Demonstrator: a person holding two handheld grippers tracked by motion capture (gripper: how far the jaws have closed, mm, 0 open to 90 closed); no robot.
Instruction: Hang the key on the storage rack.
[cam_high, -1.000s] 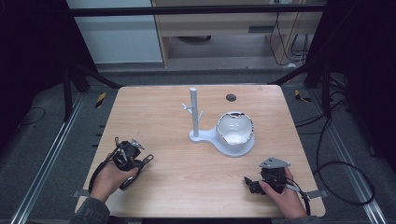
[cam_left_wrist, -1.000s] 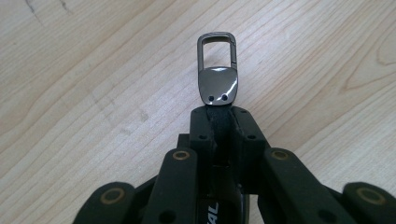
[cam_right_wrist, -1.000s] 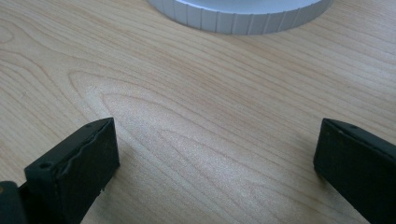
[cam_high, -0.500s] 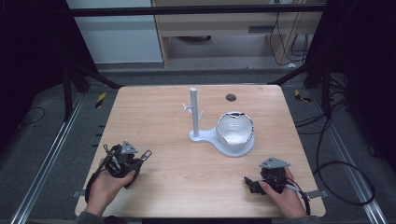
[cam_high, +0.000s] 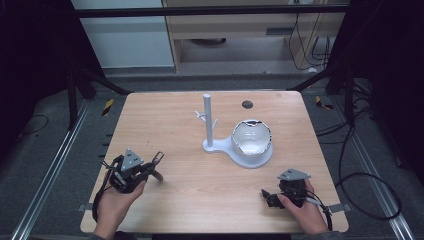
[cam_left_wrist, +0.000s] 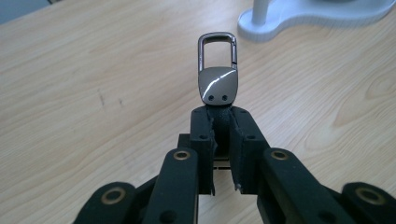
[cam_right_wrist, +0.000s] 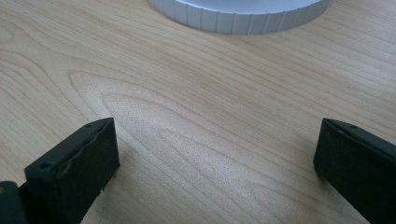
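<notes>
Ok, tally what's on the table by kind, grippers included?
Grippers: 2, left and right
White stand with peg post and dish base: 1
Metal key clip, clamped in the left gripper: 1
Total: 4

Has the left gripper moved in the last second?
Yes. The left gripper has pulled back toward the person and left, away from the white stand, shut on the keychain clip. The stand has stayed put.

Glossy metal clasp (cam_left_wrist: 217, 70); matt wood table (cam_high: 165, 120); white plastic stand (cam_high: 235, 145).
</notes>
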